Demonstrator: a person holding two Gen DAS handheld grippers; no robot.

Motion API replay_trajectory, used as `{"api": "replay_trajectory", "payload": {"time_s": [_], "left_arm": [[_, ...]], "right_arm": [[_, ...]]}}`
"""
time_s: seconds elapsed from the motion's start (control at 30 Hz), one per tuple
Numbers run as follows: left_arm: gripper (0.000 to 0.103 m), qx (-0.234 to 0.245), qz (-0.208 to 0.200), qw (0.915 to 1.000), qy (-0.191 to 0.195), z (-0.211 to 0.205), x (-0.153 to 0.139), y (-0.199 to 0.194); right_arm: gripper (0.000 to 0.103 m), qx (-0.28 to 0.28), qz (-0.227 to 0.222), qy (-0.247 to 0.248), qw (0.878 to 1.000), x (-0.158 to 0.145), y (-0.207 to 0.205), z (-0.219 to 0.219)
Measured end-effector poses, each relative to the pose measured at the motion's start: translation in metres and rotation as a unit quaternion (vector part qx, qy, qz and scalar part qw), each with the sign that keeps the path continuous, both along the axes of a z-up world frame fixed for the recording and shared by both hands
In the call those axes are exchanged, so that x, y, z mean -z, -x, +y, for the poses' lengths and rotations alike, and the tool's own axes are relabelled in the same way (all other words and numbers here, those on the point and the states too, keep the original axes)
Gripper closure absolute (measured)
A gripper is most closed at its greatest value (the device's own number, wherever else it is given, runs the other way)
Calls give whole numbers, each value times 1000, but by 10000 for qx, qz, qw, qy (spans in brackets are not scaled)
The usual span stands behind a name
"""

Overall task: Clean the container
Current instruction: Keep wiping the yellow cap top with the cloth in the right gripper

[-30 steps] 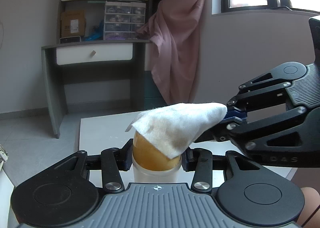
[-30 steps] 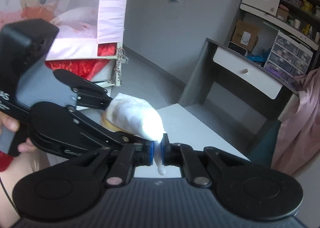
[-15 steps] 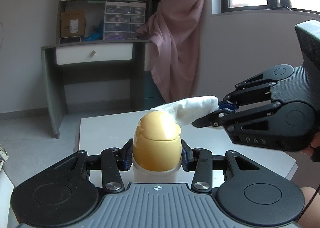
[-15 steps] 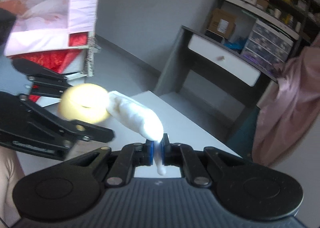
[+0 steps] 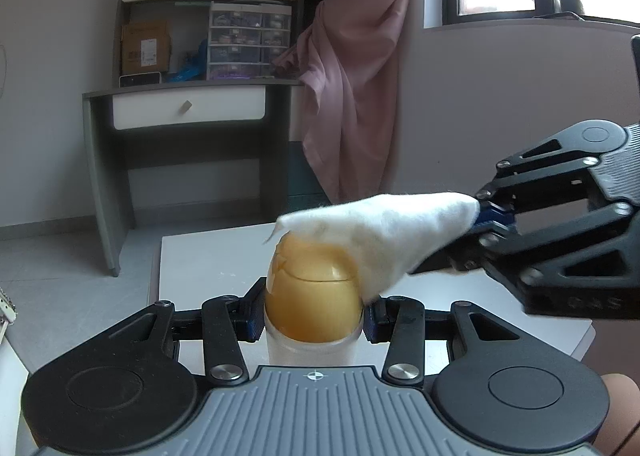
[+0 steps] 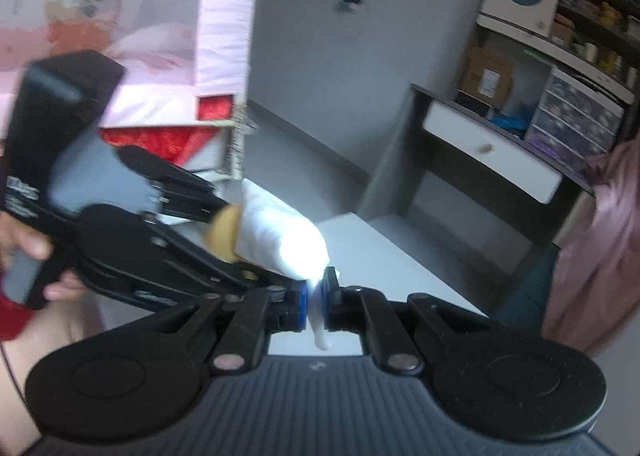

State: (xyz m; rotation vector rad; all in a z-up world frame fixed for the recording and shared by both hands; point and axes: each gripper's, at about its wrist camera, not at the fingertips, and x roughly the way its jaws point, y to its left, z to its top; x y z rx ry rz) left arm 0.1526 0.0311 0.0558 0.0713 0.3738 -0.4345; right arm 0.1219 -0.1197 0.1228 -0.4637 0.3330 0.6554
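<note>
My left gripper (image 5: 314,322) is shut on a container (image 5: 312,296) with an egg-shaped amber cap and a frosted white body, held upright above the white table (image 5: 208,256). My right gripper (image 6: 315,302) is shut on a white cloth (image 6: 280,232), which also shows in the left wrist view (image 5: 384,228). The cloth lies over the top and right side of the cap. The right gripper shows at the right of the left wrist view (image 5: 486,218). In the right wrist view only a sliver of the cap (image 6: 226,230) shows beside the cloth.
A grey desk with a white drawer (image 5: 188,112) stands behind the table, shelves with boxes above it. A pink curtain (image 5: 352,88) hangs at the right under a window. A bed with pink covers (image 6: 120,56) is at the left in the right wrist view.
The right gripper has brought the cloth back down onto the cap, after lifting it off to the right half a second ago. The left gripper has held the container still.
</note>
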Motion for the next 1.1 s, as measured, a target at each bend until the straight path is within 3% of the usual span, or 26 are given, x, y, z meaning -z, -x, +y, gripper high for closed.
{"api": "replay_trajectory", "payload": {"time_s": [0.1, 0.17, 0.3, 0.4, 0.5, 0.7, 1.1], "left_arm": [[58, 3, -1, 10000, -1, 0, 0, 0], [58, -1, -2, 10000, -6, 0, 0, 0], [58, 3, -6, 10000, -7, 1, 1, 0], [58, -6, -18, 10000, -46, 1, 2, 0], [58, -4, -23, 10000, -67, 1, 2, 0], [58, 10, 3, 10000, -19, 5, 2, -2], [58, 25, -5, 10000, -58, 1, 3, 0]], "right_arm": [[97, -47, -103, -62, 9999, -3, 6, -2], [97, 240, -436, 109, 9987, -1, 9, -1], [97, 824, -1325, 984, 9828, 10, 14, 10], [97, 786, -1513, 1500, 9739, 21, 14, 21], [97, 561, -1512, 1692, 9723, 29, 15, 30], [97, -17, -1299, 1475, 9805, 19, 18, 34], [97, -487, -1197, 1352, 9823, 14, 31, 34]]}}
